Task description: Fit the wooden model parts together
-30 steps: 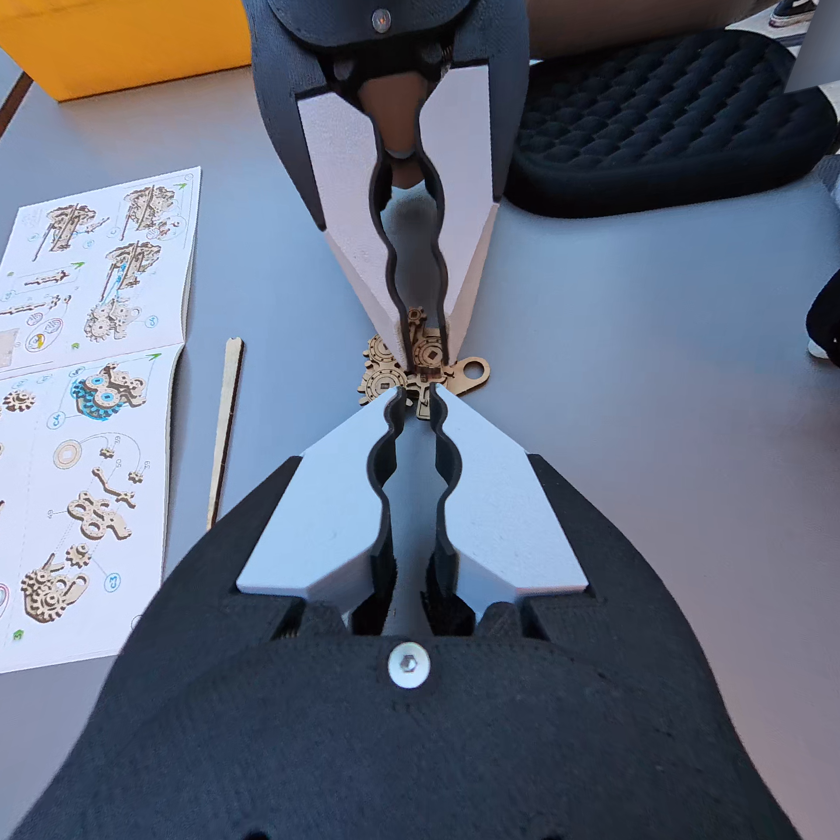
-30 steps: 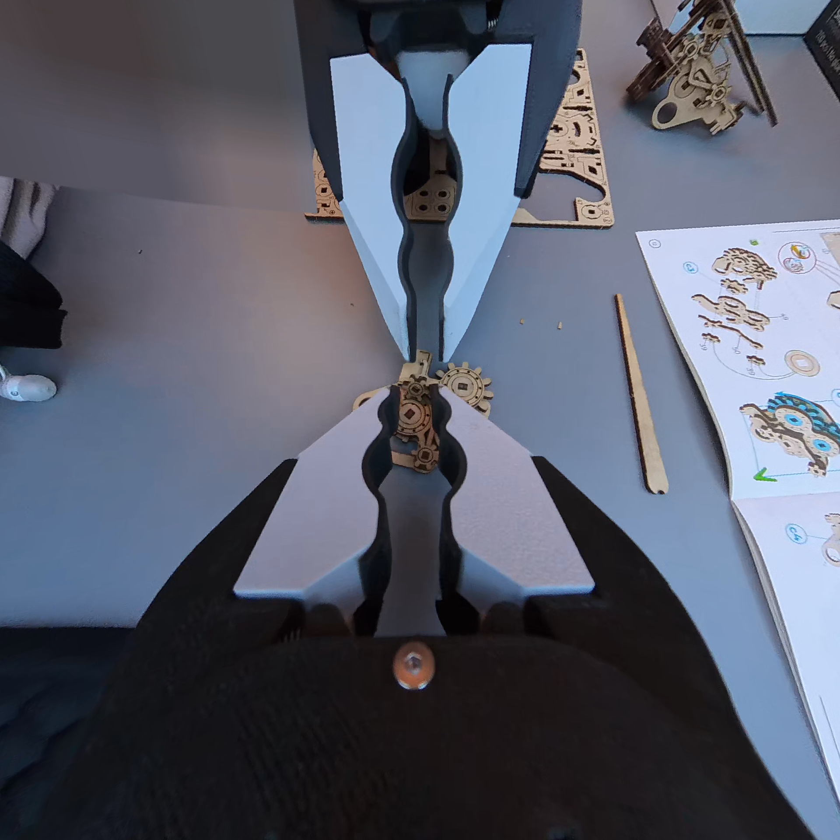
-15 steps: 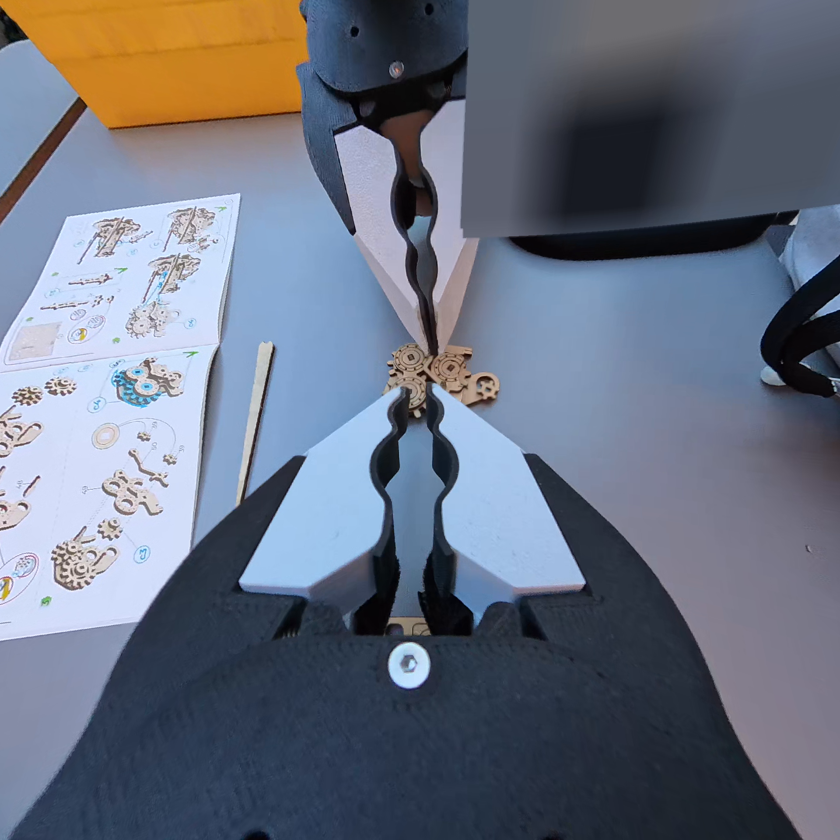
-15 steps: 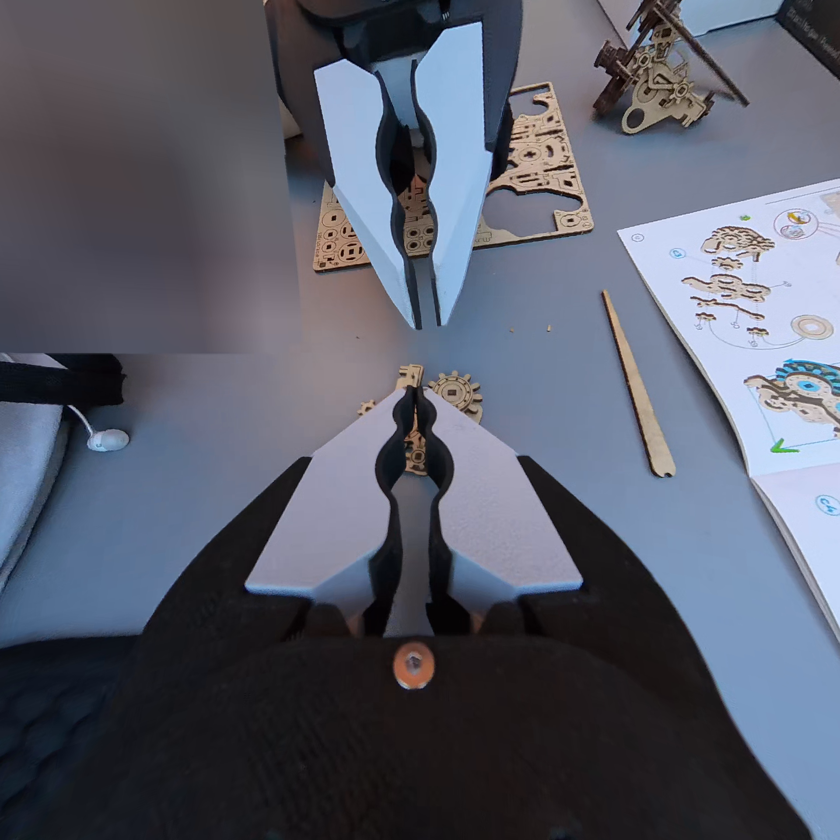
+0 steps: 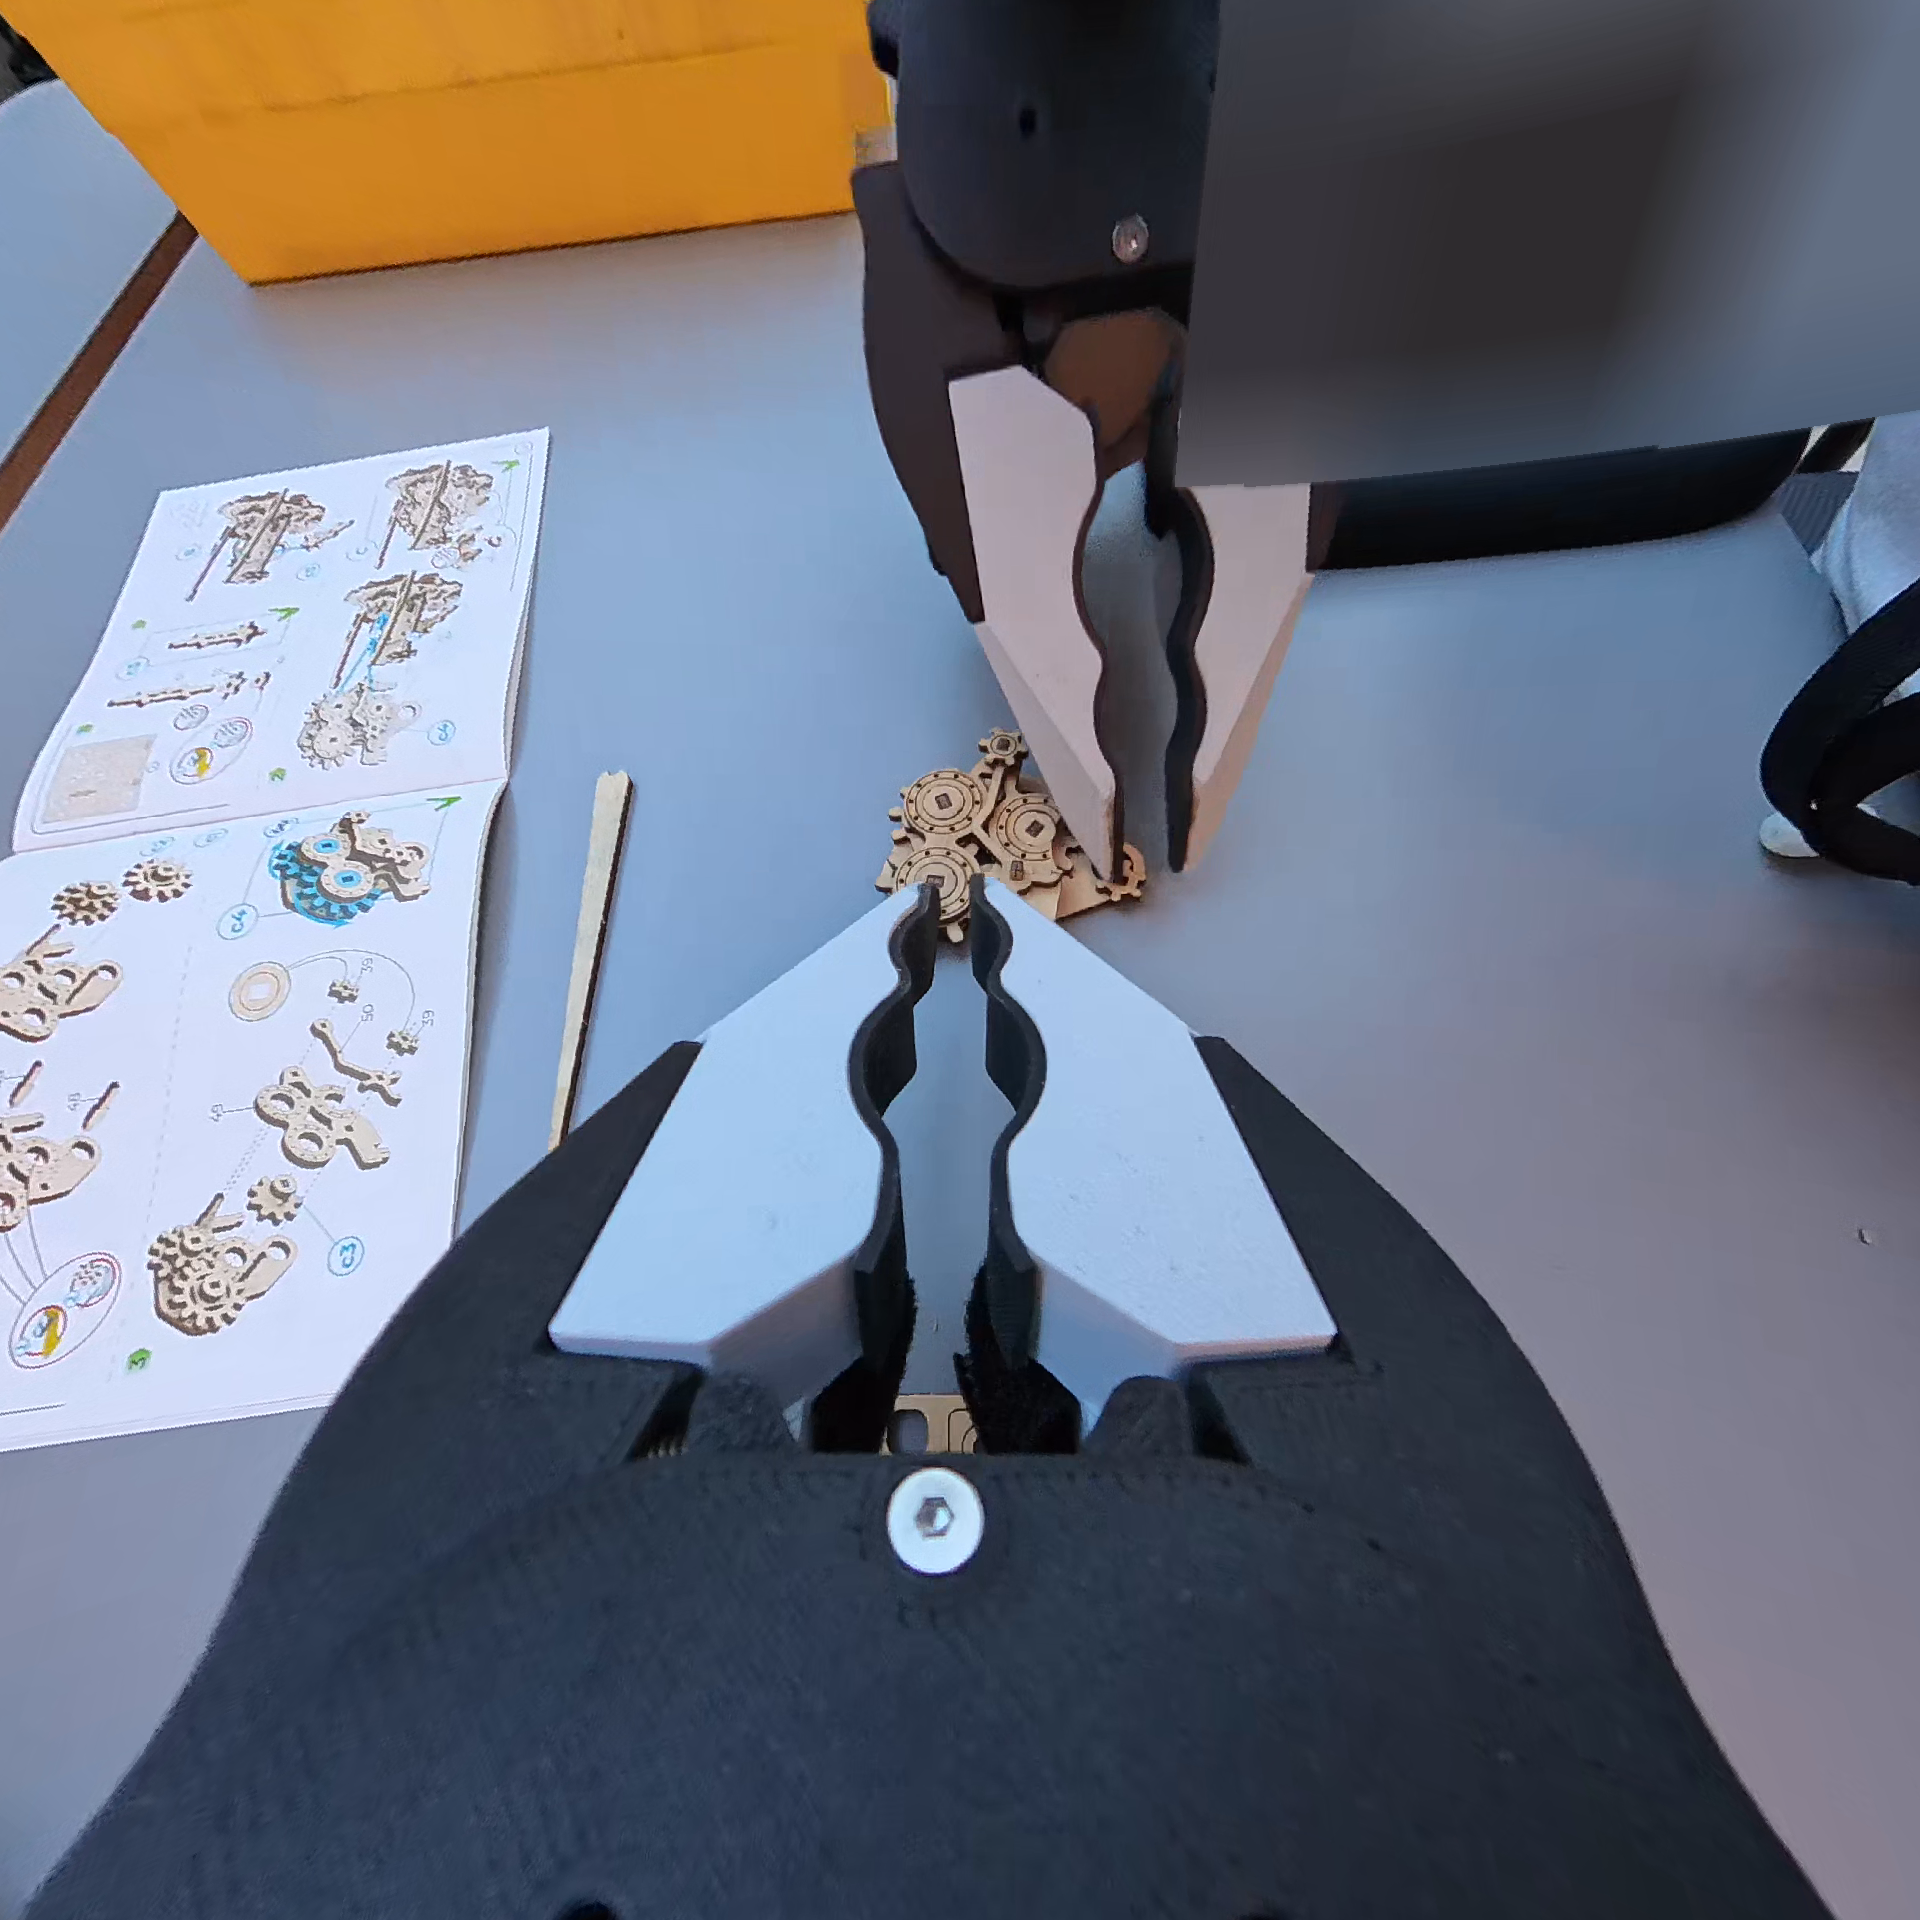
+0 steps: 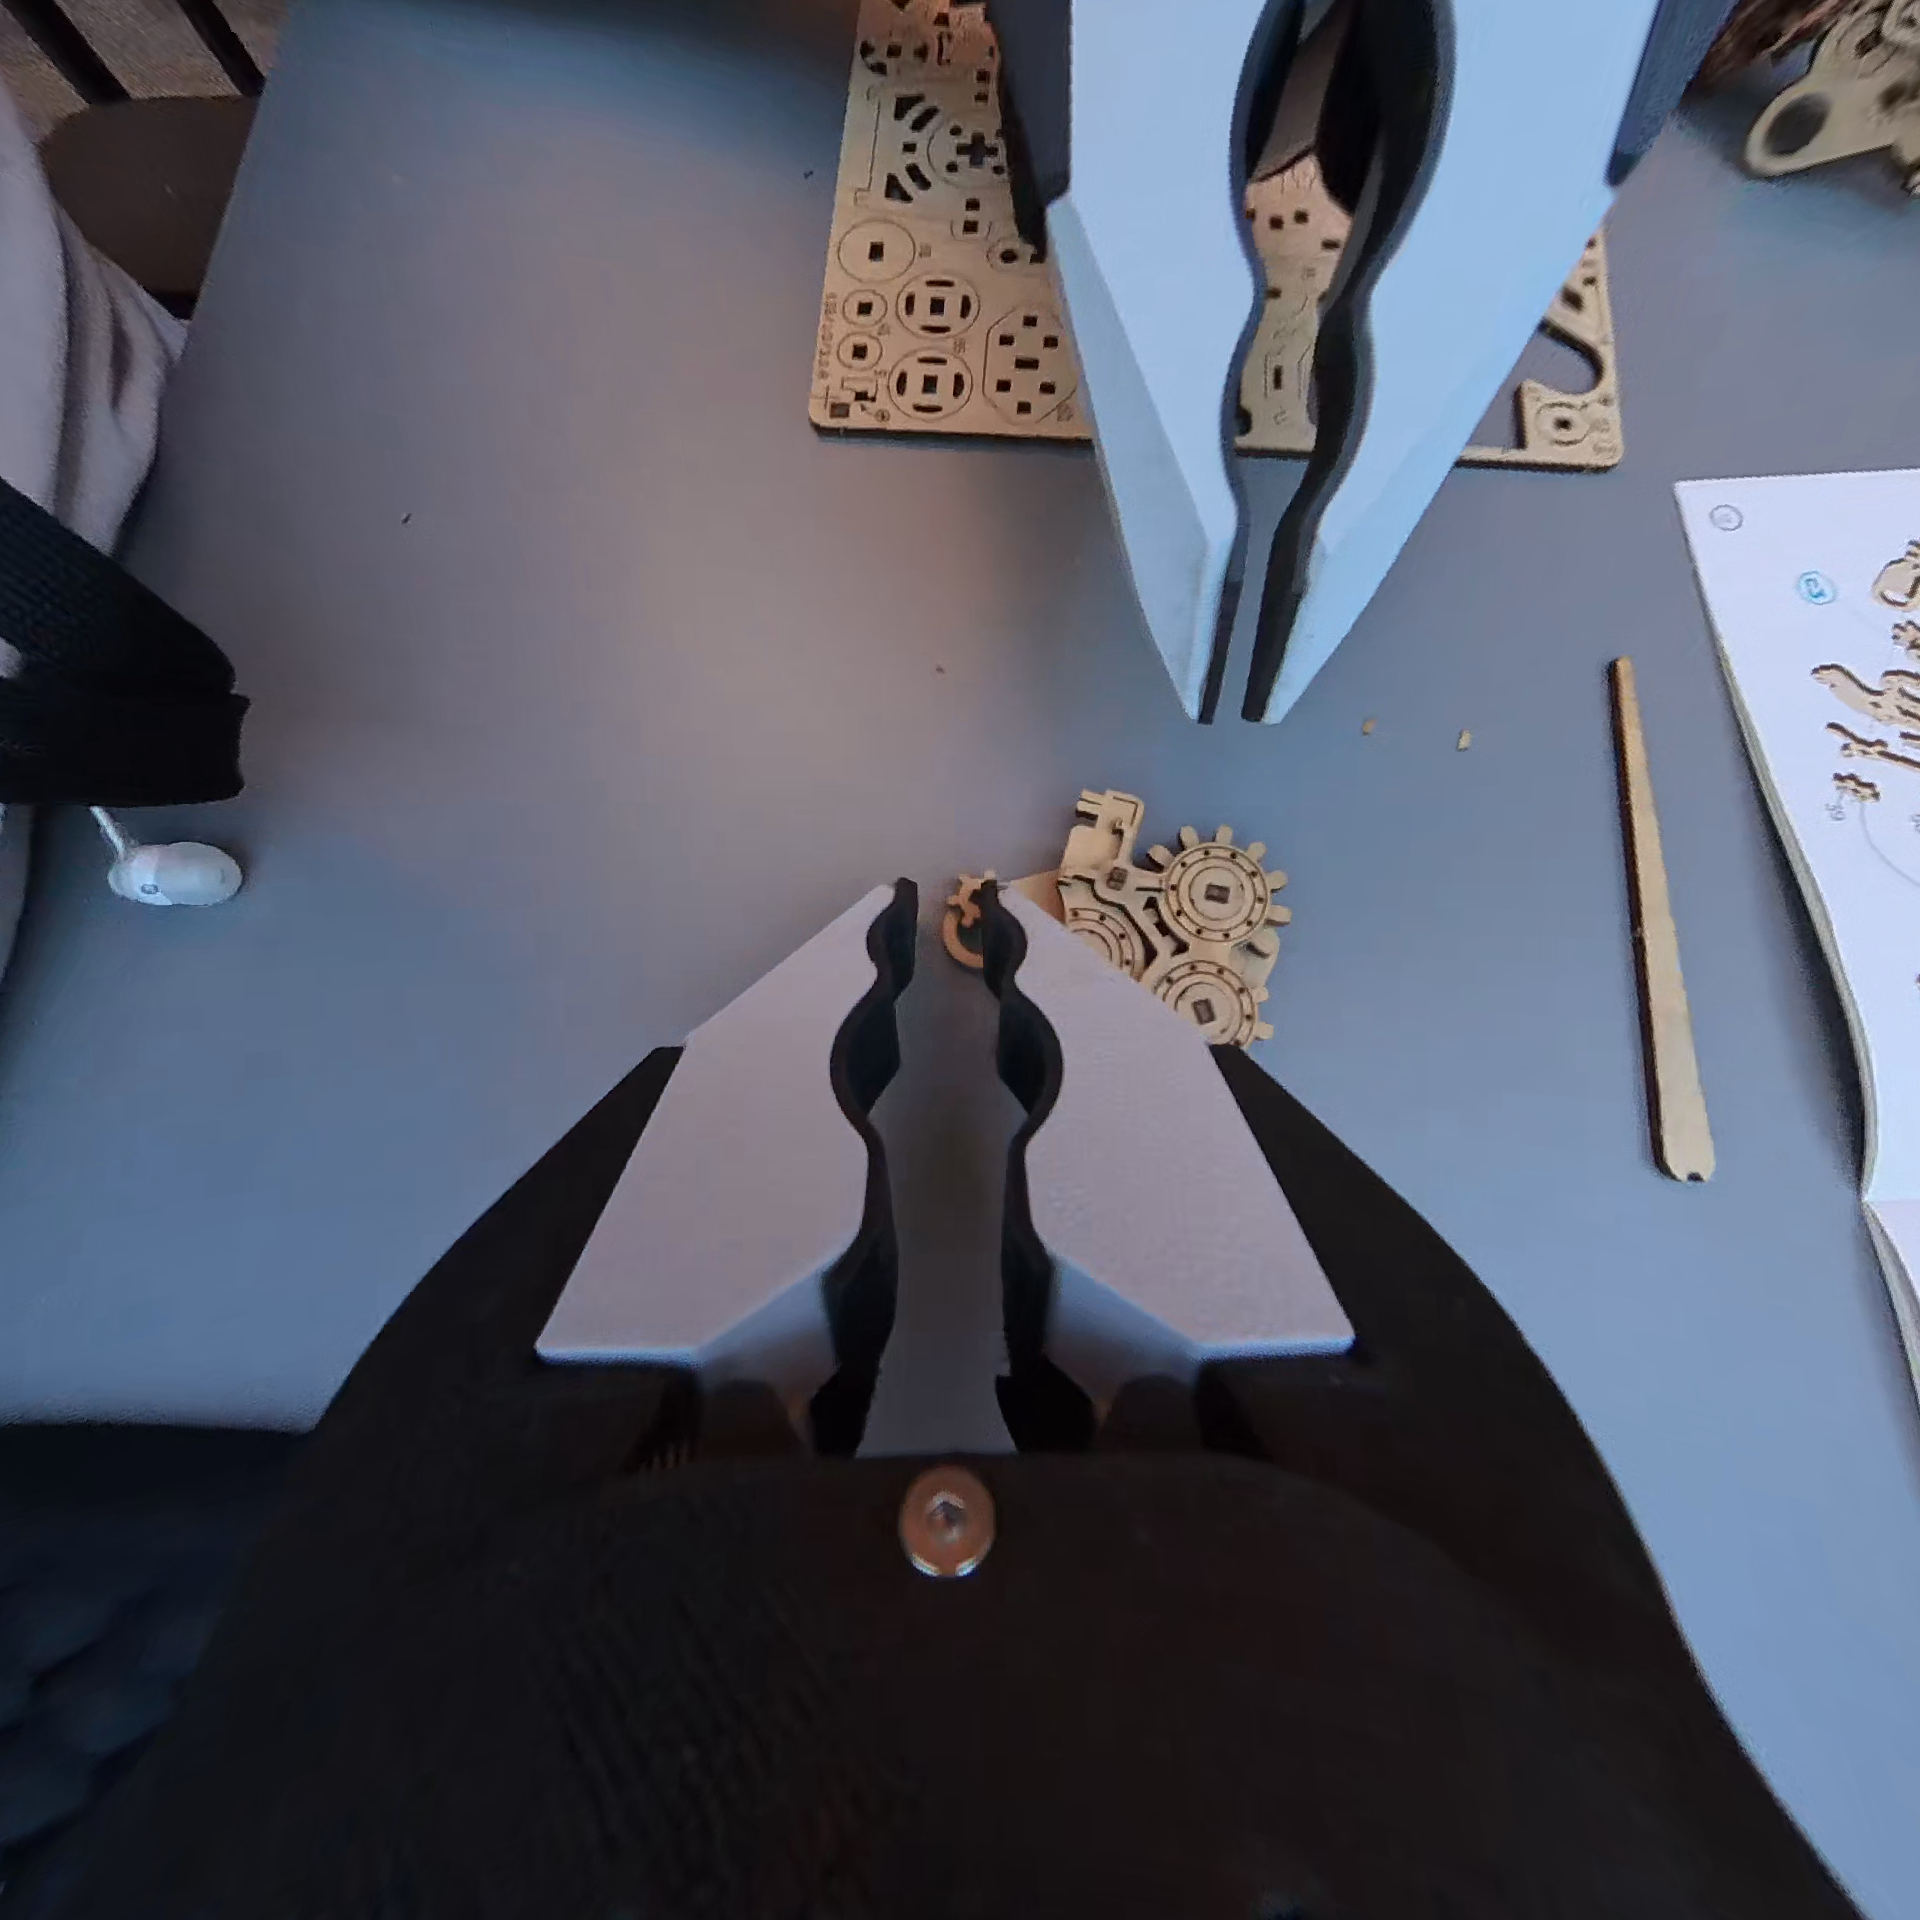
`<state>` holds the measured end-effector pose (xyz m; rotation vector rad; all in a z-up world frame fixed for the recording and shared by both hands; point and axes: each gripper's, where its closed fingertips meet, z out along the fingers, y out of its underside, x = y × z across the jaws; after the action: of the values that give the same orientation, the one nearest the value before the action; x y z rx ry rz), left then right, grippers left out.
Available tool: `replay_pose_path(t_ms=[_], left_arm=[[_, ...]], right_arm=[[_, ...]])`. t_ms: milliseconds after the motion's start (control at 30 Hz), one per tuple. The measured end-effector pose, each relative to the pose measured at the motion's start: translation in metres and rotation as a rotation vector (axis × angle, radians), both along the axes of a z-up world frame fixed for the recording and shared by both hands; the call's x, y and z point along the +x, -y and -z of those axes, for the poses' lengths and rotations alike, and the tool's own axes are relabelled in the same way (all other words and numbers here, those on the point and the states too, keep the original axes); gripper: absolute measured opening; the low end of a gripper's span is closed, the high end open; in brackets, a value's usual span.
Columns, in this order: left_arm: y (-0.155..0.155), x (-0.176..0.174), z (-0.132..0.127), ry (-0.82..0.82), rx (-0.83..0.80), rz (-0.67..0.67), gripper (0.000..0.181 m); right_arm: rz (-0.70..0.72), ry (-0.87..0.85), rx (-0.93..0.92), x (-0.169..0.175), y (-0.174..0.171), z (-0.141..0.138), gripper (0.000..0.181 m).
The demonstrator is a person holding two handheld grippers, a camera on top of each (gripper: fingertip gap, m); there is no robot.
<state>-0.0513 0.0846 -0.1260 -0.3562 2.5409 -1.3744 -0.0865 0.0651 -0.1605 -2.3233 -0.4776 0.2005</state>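
A wooden gear assembly (image 5: 971, 831) lies flat on the grey table (image 5: 1455, 1039); it also shows in the right wrist view (image 6: 1179, 920). My left gripper (image 5: 948, 896) hovers just short of it, jaws a narrow gap apart, with nothing between them. It shows from the front in the right wrist view (image 6: 1231, 715). My right gripper (image 6: 948, 902) is slightly open at the assembly's ring end (image 6: 964, 932), which lies between its tips. In the left wrist view the right gripper (image 5: 1146, 868) points down, one tip on that ring end (image 5: 1127, 885).
An open instruction booklet (image 5: 260, 883) and a flat wooden stick (image 5: 592, 956) lie left of the assembly. A yellow box (image 5: 468, 125) stands behind. A punched part sheet (image 6: 935, 312) and a built wooden model (image 6: 1829, 104) sit behind the left gripper. A black strap (image 6: 104, 707) and a white earbud (image 6: 171, 873) lie at the table edge. My hands' fingertips stand some 6 cm from each other. The flat wooden stick (image 5: 592, 956) sits 10 cm or so from the ends of my left fingers. Look for it in the right wrist view (image 6: 1644, 887) too.
Both grippers held the assembly between them a second ago. They let go and drew apart; it now lies on the table. The right gripper has come down at its ring end and opened a little.
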Motion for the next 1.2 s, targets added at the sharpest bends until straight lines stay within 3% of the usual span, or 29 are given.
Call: replay_pose_path(t_ms=[233,667,900,1033,1100,1200], left_arm=[[0.0,0.0,-0.003,0.02,0.002,0.001,0.002],[-0.009,0.004,-0.011,0.027,-0.02,-0.022,0.001],[0.001,-0.009,-0.014,-0.086,-0.094,0.039,0.007],[0.014,-0.005,-0.018,-0.193,-0.206,-0.006,0.02],[0.025,-0.017,-0.027,-0.298,-0.292,0.069,0.023],[0.03,-0.016,-0.045,-0.32,-0.43,0.078,0.022]], right_arm=[[-0.026,0.137,0.055,0.001,-0.005,-0.001,0.01],[-0.022,0.157,0.083,0.002,-0.006,-0.006,0.003],[0.168,-0.215,0.308,0.015,-0.01,-0.065,0.003],[0.26,-0.558,0.5,0.025,-0.007,-0.107,0.001],[0.278,-0.649,0.559,0.032,-0.005,-0.119,0.001],[0.291,-0.773,0.605,0.037,-0.003,-0.127,0.0]])
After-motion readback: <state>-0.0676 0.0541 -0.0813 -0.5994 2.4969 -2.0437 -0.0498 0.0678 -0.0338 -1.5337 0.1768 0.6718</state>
